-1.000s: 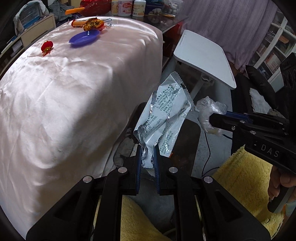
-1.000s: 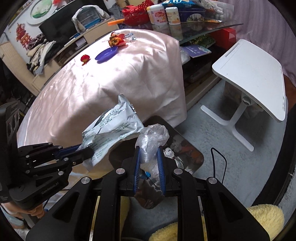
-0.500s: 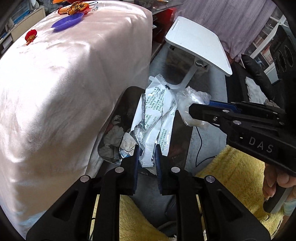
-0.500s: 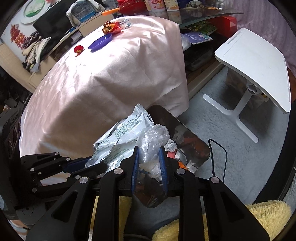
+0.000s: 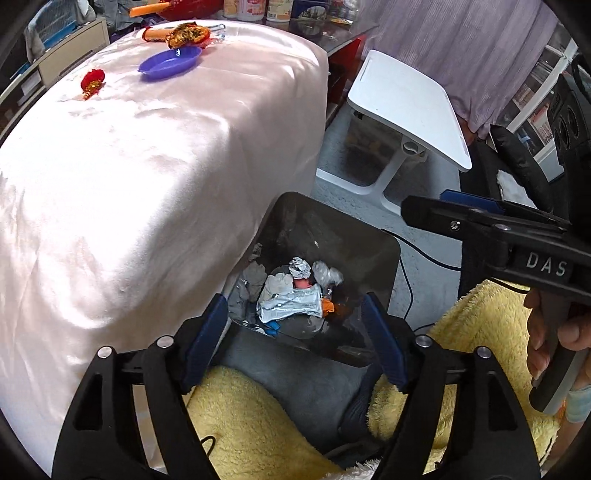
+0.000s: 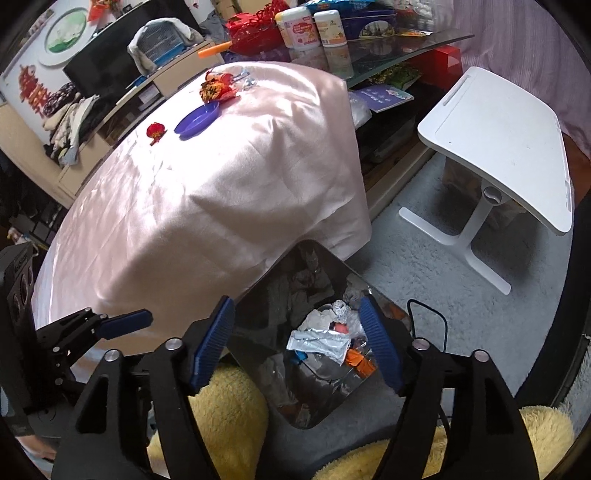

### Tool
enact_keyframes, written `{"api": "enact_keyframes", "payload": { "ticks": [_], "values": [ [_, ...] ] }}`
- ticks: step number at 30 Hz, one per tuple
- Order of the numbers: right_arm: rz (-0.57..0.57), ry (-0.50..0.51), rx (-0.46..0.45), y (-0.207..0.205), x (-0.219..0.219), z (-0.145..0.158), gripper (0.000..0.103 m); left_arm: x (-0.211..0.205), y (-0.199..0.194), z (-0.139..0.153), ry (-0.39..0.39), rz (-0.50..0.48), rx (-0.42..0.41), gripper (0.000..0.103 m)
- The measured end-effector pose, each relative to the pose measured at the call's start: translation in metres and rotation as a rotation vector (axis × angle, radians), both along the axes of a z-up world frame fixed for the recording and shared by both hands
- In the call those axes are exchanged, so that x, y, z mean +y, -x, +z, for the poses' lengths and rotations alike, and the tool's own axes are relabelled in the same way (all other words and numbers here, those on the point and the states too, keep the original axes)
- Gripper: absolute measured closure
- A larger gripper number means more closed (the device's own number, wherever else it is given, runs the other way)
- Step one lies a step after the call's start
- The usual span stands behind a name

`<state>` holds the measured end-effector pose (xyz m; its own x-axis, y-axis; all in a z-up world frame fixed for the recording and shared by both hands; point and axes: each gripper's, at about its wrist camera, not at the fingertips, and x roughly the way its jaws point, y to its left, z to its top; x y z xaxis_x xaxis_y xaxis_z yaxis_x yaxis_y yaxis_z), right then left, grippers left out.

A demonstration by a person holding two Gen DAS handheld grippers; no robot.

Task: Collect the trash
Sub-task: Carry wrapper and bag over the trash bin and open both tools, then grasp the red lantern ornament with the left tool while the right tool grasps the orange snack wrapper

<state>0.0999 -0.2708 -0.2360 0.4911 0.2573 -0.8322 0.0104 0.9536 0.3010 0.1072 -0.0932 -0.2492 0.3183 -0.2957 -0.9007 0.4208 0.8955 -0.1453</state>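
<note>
A dark metal trash bin (image 5: 376, 251) stands on the floor beside the cloth-covered table (image 5: 147, 147). A silver foil wrapper (image 5: 291, 303) lies inside it among other rubbish, with clear crumpled plastic (image 5: 327, 273) near it. The bin (image 6: 306, 413) and wrapper (image 6: 319, 339) also show in the right wrist view. My left gripper (image 5: 295, 332) is open and empty above the bin. My right gripper (image 6: 295, 332) is open and empty above the bin too. On the table top lie a red wrapper (image 5: 92, 79), a purple dish (image 5: 170, 64) and a crumpled red-gold wrapper (image 5: 188, 35).
A white tilted side table (image 5: 410, 107) stands on grey carpet to the right of the bin. A black cable (image 5: 424, 254) runs on the floor. Yellow fluffy fabric (image 5: 258, 424) lies below the grippers. A glass shelf with jars (image 6: 321, 26) is behind the table.
Both grippers opened. The foil wrapper dropped from the left one and the clear plastic from the right one into the bin.
</note>
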Motion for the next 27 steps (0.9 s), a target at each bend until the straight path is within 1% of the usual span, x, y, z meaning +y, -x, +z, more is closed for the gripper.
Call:
{"api": "enact_keyframes", "payload": {
  "ticks": [1, 3, 5, 10, 16, 23, 27],
  "values": [
    [-0.018, 0.002, -0.011, -0.001, -0.004, 0.003, 0.015, 0.004, 0.000, 0.005, -0.005, 0.009, -0.013, 0.023],
    [-0.054, 0.008, -0.033, -0.003, -0.012, 0.011, 0.008, 0.015, -0.001, 0.016, -0.012, 0.030, -0.036, 0.013],
    [-0.075, 0.013, -0.050, -0.008, -0.018, 0.019, 0.007, 0.026, -0.004, 0.027, -0.021, 0.054, -0.060, 0.008],
    [-0.070, 0.039, -0.097, -0.024, -0.021, 0.039, 0.006, 0.057, -0.018, 0.044, -0.043, 0.128, -0.094, 0.008],
    [-0.021, 0.057, -0.131, -0.054, -0.009, 0.054, 0.006, 0.089, -0.046, 0.054, -0.062, 0.209, -0.120, 0.008],
    [0.058, 0.052, -0.140, -0.106, 0.025, 0.059, 0.006, 0.119, -0.090, 0.065, -0.082, 0.292, -0.148, 0.008],
    [0.113, 0.046, -0.162, -0.141, 0.051, 0.064, 0.006, 0.134, -0.125, 0.071, -0.084, 0.339, -0.168, 0.008]
  ]
}}
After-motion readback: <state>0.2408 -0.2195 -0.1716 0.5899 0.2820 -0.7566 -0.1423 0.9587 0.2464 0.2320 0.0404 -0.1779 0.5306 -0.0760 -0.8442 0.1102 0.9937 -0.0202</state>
